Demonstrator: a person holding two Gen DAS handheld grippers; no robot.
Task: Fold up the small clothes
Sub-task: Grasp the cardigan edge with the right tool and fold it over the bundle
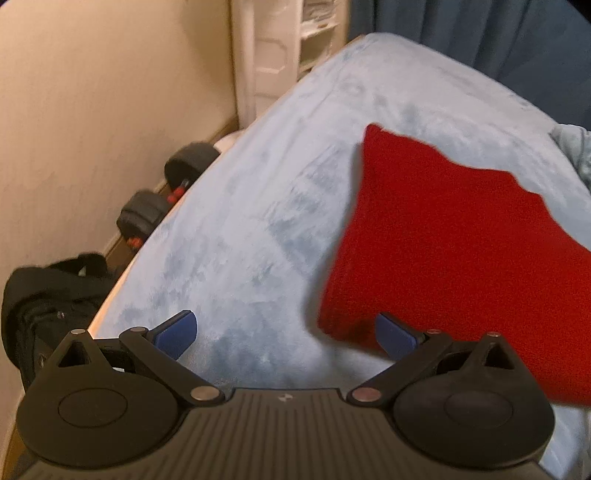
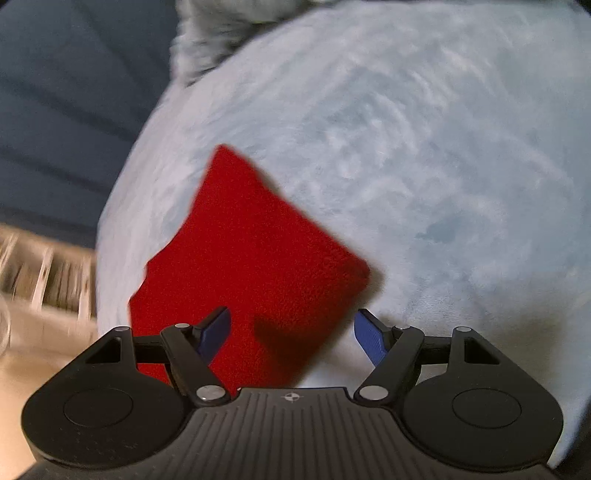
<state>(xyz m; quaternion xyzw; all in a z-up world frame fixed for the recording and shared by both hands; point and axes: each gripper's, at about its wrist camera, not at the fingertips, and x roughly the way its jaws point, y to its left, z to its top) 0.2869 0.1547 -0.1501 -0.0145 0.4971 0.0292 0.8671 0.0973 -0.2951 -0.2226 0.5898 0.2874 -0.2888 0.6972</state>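
The red cloth lies folded on the pale blue blanket; both the left gripper and the right gripper hang spread wide, grasping nothing; a careless pinch might drag plush blanket up with it; only the left view shows dumbbells by the wall.

Probably bedroom: bed, curtains.

Left claw and right claw, ribbed black bodies, blue fingertip pads, seemingly silver pivot screws
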